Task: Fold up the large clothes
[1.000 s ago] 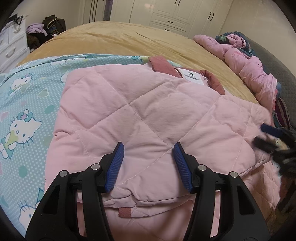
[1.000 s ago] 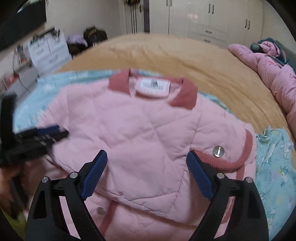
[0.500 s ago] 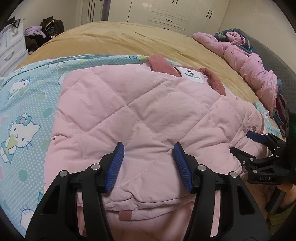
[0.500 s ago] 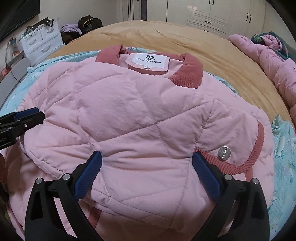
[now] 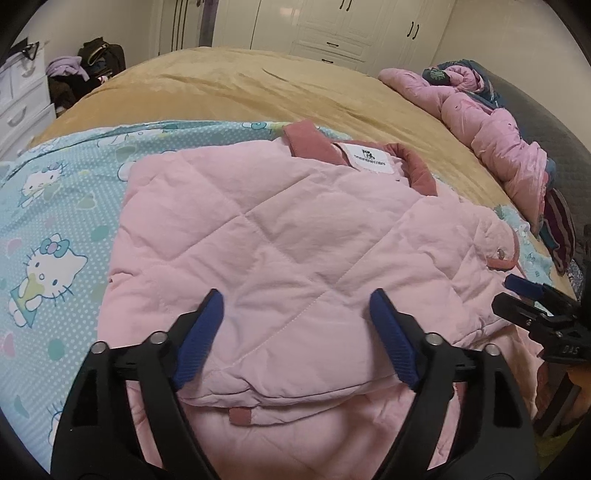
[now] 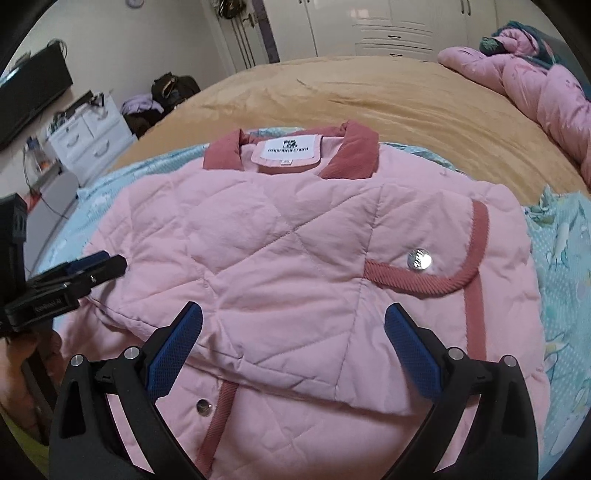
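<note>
A pink quilted jacket point(image 5: 295, 251) lies folded on a light blue cartoon-print sheet point(image 5: 55, 229), which is spread over a tan blanket point(image 5: 258, 85) on the bed. Its dark pink collar point(image 6: 347, 147) points toward the far wardrobe point(image 5: 351, 29), and the white label point(image 6: 290, 149) inside it carries lettering too small to read. A flap with a silver snap point(image 6: 419, 258) and dark pink piping lies folded over on the jacket's right side; a second snap point(image 6: 203, 407) shows on the lower layer near the front edge.

The left gripper point(image 5: 295, 332) hovers above the near edge of the jacket with its blue-padded fingers spread apart, nothing between them. The right gripper point(image 6: 293, 347) is likewise wide open above the near edge. Whether either pad touches the cloth cannot be told.

The jacket's sleeves are hidden under the fold, and its near hem is cut off by the gripper frames. A bundle of pink bedding point(image 5: 491, 140) lies heaped on the right side of the bed, partly cut off by the lens rim. A white drawer unit point(image 6: 88, 140) stands left of the bed.
</note>
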`<state>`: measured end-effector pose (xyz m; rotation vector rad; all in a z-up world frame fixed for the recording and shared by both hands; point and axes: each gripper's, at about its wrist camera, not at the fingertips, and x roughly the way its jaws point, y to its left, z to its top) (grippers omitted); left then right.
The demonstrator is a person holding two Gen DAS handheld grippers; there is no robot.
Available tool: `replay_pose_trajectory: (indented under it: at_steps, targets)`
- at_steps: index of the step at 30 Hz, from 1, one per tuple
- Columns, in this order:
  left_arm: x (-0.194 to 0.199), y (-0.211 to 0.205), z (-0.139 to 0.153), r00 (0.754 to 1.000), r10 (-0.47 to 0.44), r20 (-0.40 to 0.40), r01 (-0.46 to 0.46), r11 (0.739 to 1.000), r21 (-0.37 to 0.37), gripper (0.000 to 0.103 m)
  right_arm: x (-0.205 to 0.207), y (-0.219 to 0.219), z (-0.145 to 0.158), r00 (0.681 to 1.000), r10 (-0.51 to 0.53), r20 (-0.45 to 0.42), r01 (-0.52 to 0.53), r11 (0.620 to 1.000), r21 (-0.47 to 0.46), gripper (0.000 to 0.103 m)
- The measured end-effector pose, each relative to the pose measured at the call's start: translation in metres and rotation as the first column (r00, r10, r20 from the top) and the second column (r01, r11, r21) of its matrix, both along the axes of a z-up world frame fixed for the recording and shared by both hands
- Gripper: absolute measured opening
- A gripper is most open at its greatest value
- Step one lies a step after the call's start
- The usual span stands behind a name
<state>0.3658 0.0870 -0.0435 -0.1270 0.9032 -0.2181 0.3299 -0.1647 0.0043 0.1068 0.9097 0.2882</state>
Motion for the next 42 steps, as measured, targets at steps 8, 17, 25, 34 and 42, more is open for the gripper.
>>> replay_pose_trajectory:
  at_steps: [8, 17, 25, 34, 42]
  targets:
    - [-0.006, -0.003, 0.016, 0.999, 0.015, 0.03, -0.016, 0.999, 0.039, 0.094, -0.014, -0.013, 0.011, 0.999, -0.04, 0.022, 0.039, 0.998, 0.059, 0.099]
    - [-0.012, -0.007, 0.023, 1.0, 0.015, 0.024, -0.017, 0.998, 0.059, 0.094, -0.022, -0.024, 0.023, 0.997, -0.069, 0.033, 0.065, 0.993, 0.103, 0.099]
    - [-0.019, -0.004, 0.032, 0.999, 0.028, 0.035, -0.03, 0.998, 0.062, 0.094, -0.033, -0.025, 0.037, 0.996, -0.065, 0.053, 0.059, 0.992, 0.109, 0.099]
    - [-0.035, -0.01, 0.056, 0.996, 0.014, 0.093, -0.019, 0.998, 0.059, 0.094, -0.049, -0.025, 0.06, 0.994, -0.059, 0.092, 0.047, 0.991, 0.123, 0.099]
    - [-0.058, -0.016, 0.075, 0.988, 0.012, 0.151, -0.021, 0.998, 0.057, 0.094, -0.068, -0.032, 0.087, 0.988, -0.063, 0.141, 0.044, 0.99, 0.132, 0.099]
